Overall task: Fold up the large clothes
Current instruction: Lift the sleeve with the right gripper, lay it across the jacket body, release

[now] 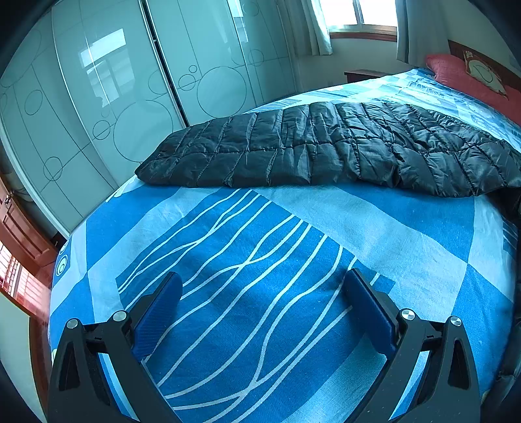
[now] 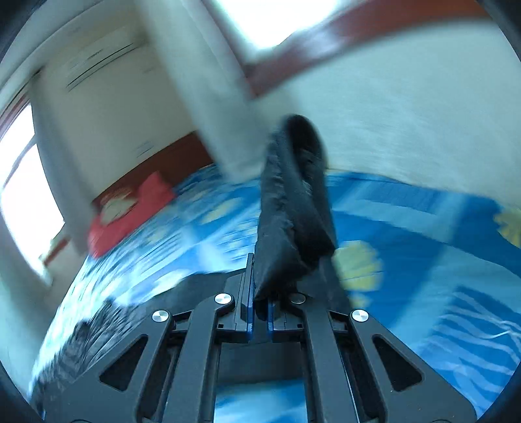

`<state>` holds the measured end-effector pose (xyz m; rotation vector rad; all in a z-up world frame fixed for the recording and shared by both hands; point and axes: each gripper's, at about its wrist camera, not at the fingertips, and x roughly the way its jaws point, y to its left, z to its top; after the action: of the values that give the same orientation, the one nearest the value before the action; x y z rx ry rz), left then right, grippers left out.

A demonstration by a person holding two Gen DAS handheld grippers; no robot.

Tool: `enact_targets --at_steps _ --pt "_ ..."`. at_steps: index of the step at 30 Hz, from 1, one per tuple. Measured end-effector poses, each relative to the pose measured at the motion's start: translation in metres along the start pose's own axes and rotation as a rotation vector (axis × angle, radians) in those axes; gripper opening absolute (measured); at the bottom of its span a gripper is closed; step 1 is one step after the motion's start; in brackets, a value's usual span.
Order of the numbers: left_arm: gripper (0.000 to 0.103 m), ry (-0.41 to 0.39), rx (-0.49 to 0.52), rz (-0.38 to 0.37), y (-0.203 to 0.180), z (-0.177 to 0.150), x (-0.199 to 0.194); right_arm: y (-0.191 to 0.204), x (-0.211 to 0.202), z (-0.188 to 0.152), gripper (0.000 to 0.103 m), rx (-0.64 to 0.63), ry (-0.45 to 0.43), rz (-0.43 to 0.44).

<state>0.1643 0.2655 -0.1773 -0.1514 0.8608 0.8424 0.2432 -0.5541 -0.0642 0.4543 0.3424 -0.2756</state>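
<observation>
A black quilted jacket [image 1: 325, 146] lies flat across the blue patterned bed [image 1: 247, 247], beyond my left gripper [image 1: 262, 289]. The left gripper is open and empty, hovering over the sheet short of the jacket's near edge. My right gripper [image 2: 259, 293] is shut on a fold of the black jacket [image 2: 293, 201], which stands up between the blue pads and is lifted above the bed [image 2: 423, 227]. The right wrist view is blurred by motion.
A wardrobe with glass sliding doors [image 1: 130, 81] stands left of the bed. A red pillow [image 1: 462, 75] lies at the headboard, also in the right wrist view [image 2: 127, 208]. A curtained window [image 1: 358, 16] is at the back. A wooden door [image 1: 19, 234] is at far left.
</observation>
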Motion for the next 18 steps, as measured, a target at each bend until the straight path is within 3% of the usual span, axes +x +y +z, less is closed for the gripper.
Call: enact_targets --at_steps 8,18 --pt "0.099 0.000 -0.019 -0.022 0.004 -0.001 0.001 0.195 0.021 -0.079 0.005 -0.250 0.147 0.191" --pt "0.099 0.011 -0.061 -0.079 0.013 -0.002 0.006 0.355 0.039 -0.204 0.005 -0.466 0.347 0.319"
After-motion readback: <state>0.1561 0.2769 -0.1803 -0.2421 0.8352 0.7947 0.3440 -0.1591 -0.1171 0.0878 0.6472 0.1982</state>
